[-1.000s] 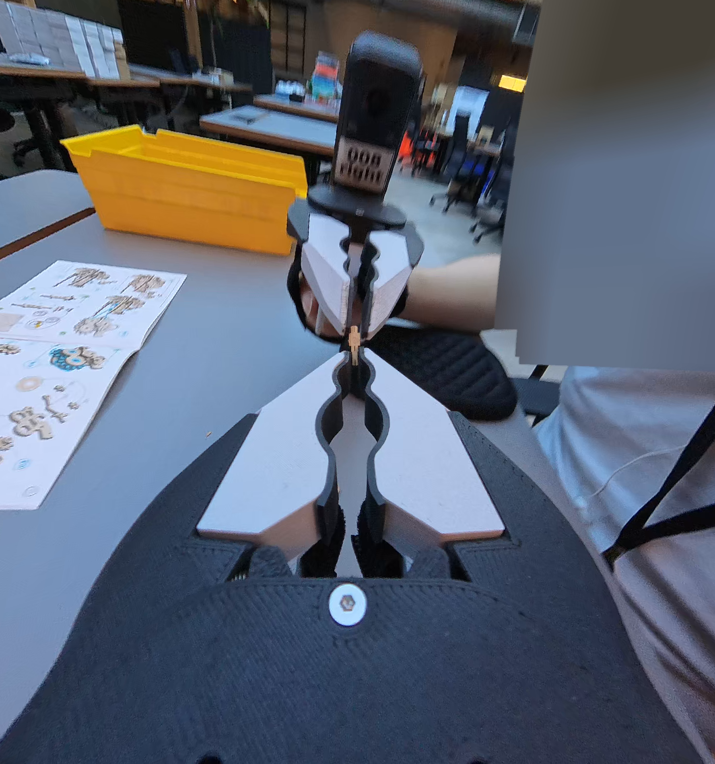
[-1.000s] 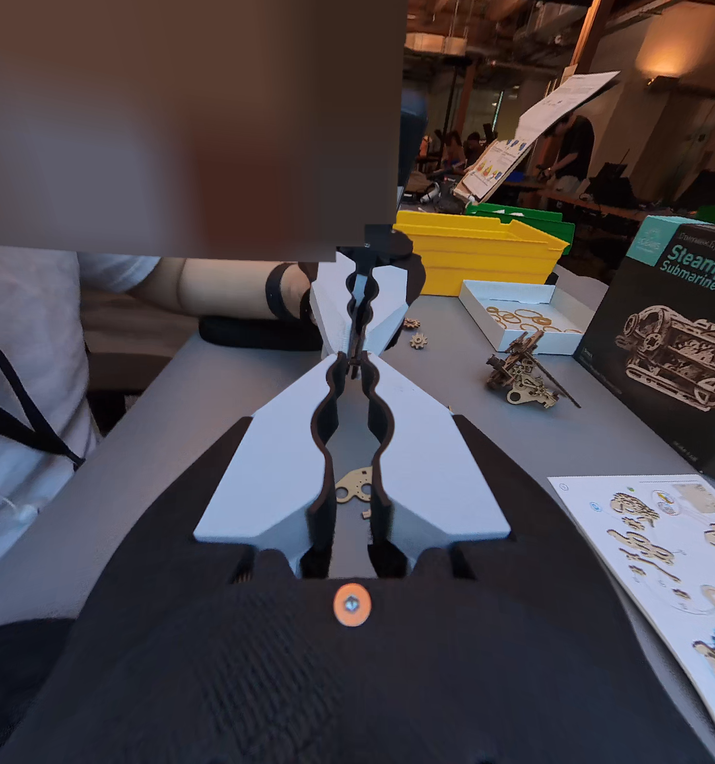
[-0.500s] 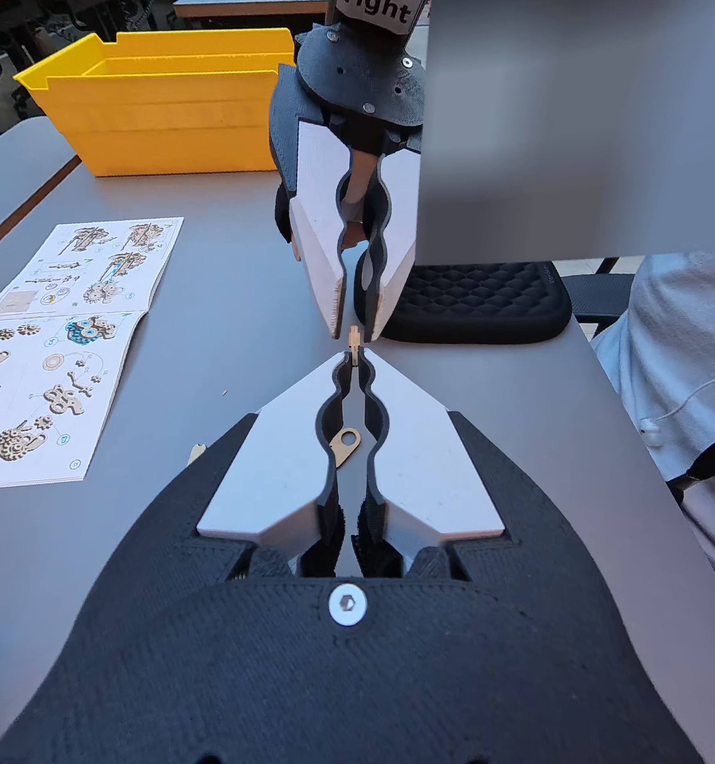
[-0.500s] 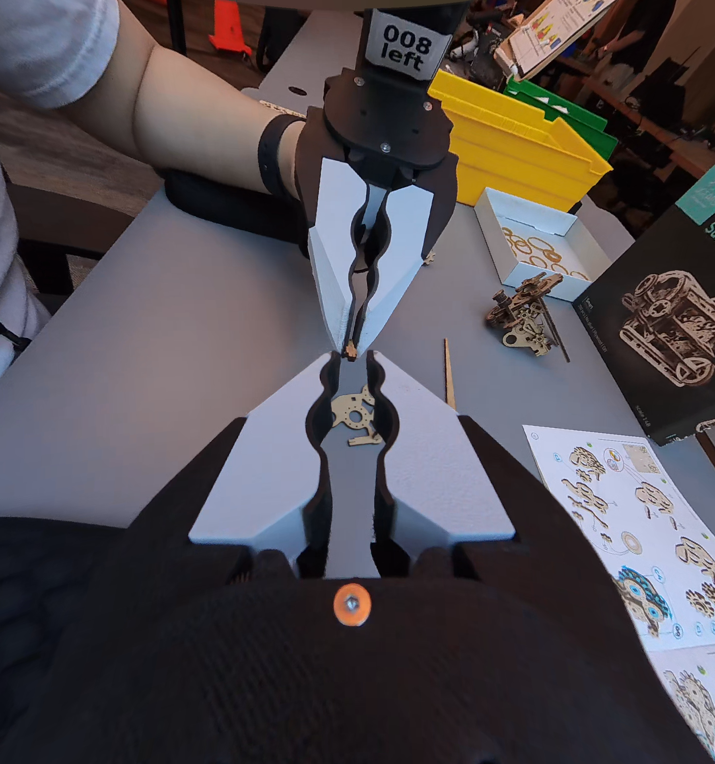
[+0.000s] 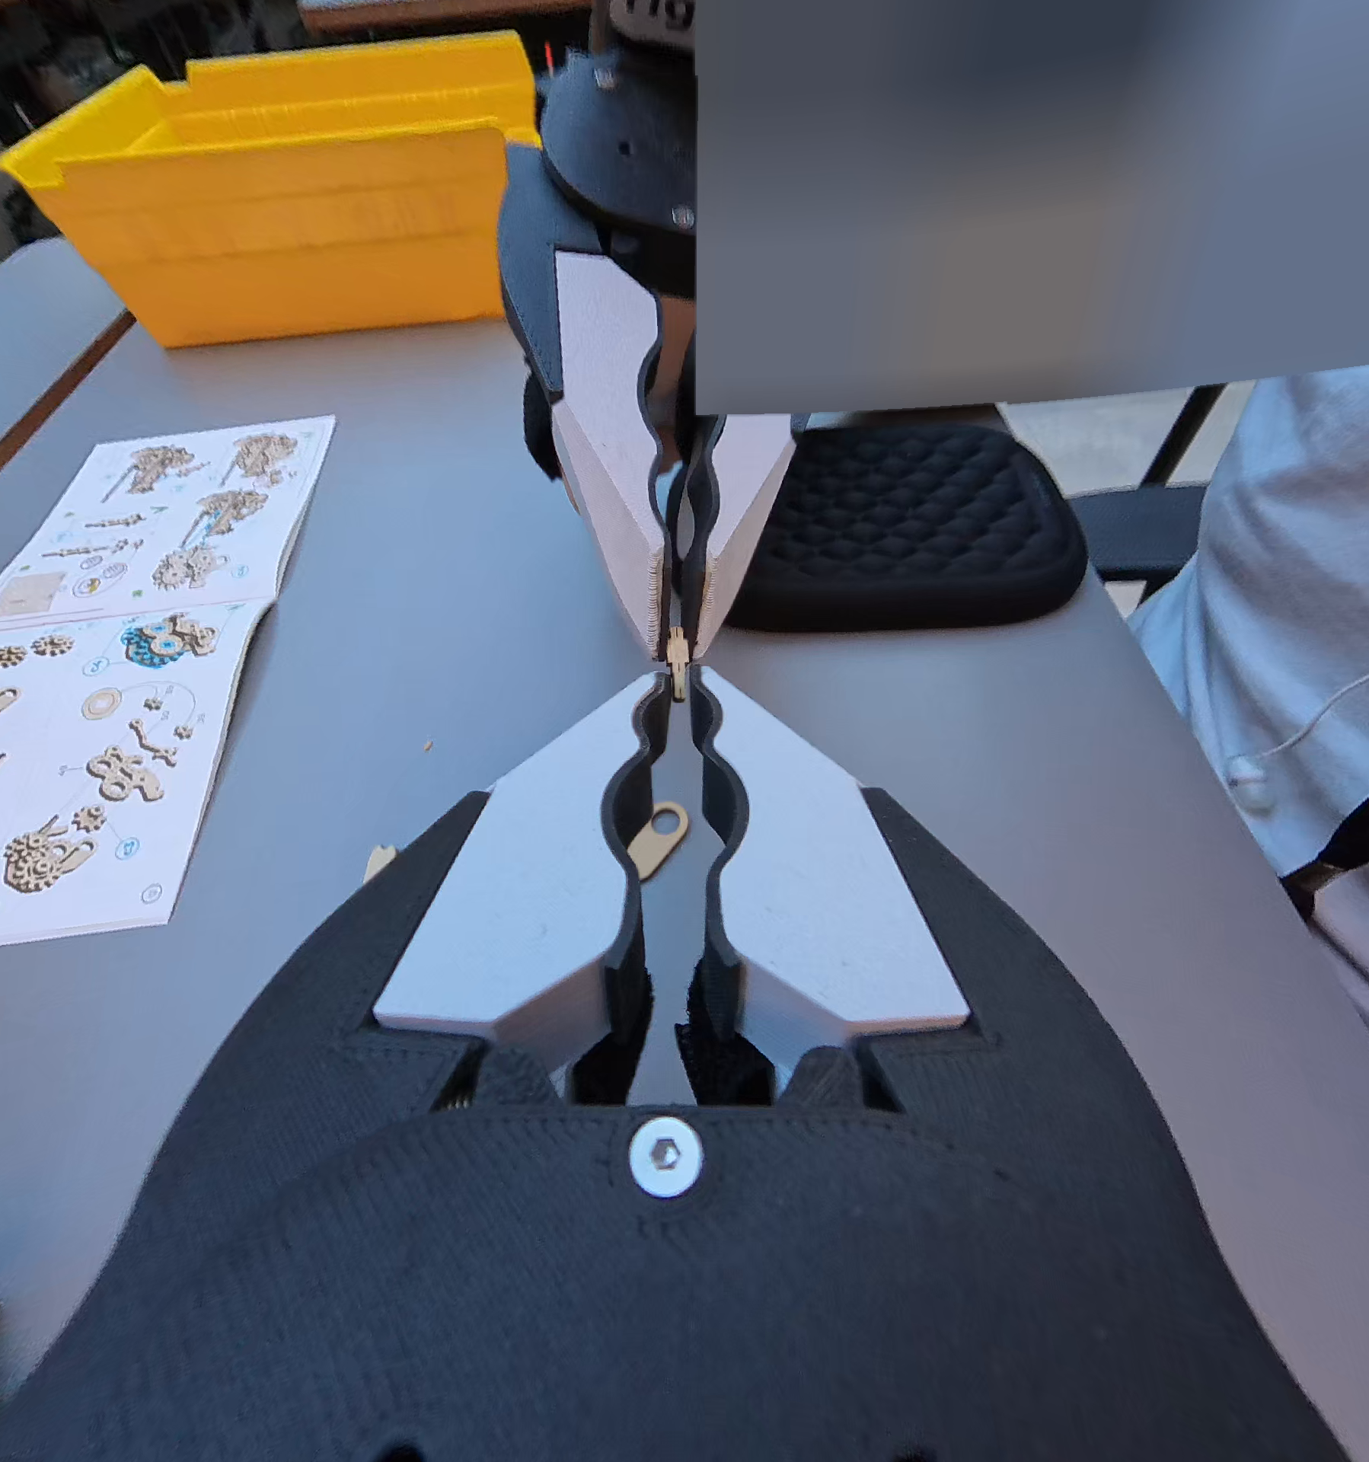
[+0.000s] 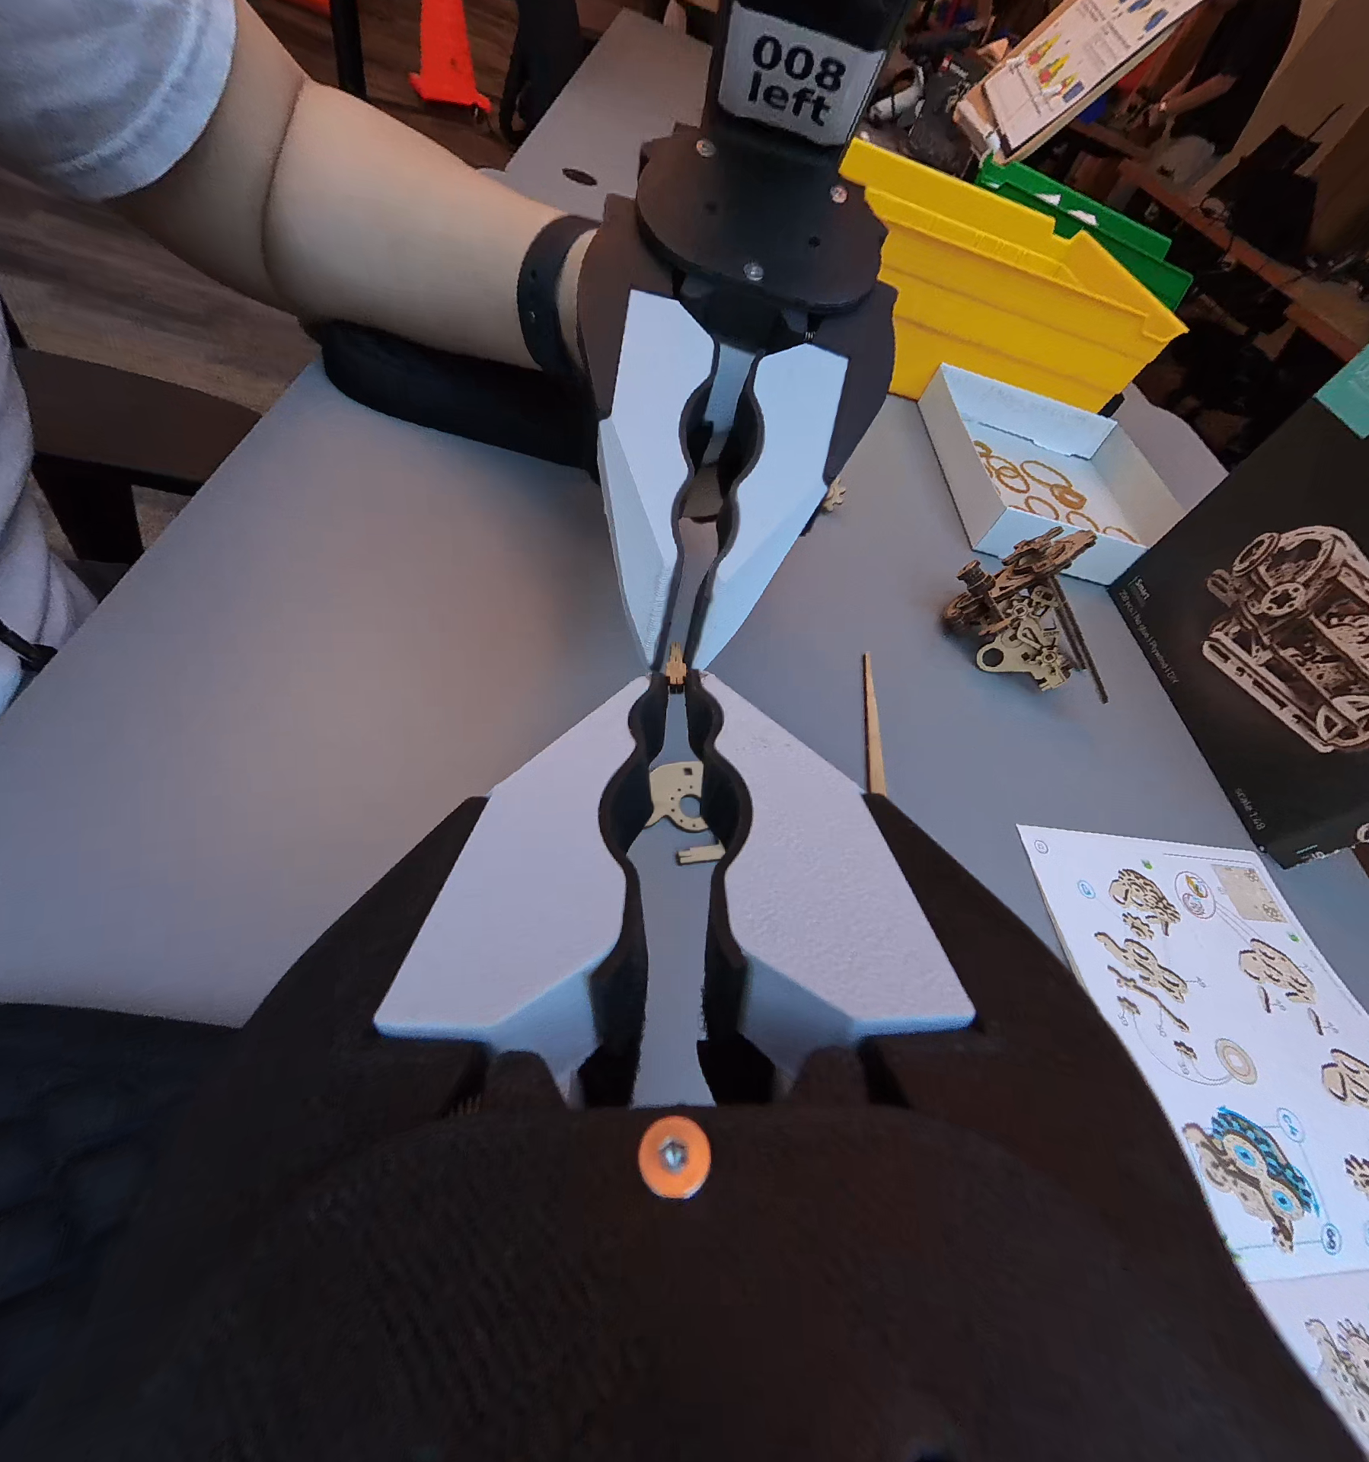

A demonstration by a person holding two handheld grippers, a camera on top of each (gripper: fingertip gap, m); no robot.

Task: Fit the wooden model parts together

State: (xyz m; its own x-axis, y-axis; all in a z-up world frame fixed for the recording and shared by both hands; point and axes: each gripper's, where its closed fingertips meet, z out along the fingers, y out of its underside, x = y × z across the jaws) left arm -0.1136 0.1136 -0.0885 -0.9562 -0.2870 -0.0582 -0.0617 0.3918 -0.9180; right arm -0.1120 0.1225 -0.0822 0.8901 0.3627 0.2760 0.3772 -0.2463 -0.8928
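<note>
A tiny wooden pin sits between my two grippers, which meet tip to tip above the grey table. My left gripper is shut on its near end. My right gripper points down at it from behind and is closed on its other end. The right wrist view shows the same: the pin, my right gripper and the left gripper. Loose flat wooden parts lie on the table under the fingers: a tab with a hole, a plate and a small key piece.
A partly built wooden model, a thin stick, a white box of rings and a black kit box stand to the right. A yellow bin, an instruction sheet and a black pad are nearby. My left and right fingertips are right by each other. The plate is about 8 cm from both grippers' fingertips. Both grippers' tips are roughly 9 cm from the small key piece.
Both grippers tilted down toward the table. Half a second ago the right gripper's tips stood slightly apart beside the pin; now they are closed on it.
</note>
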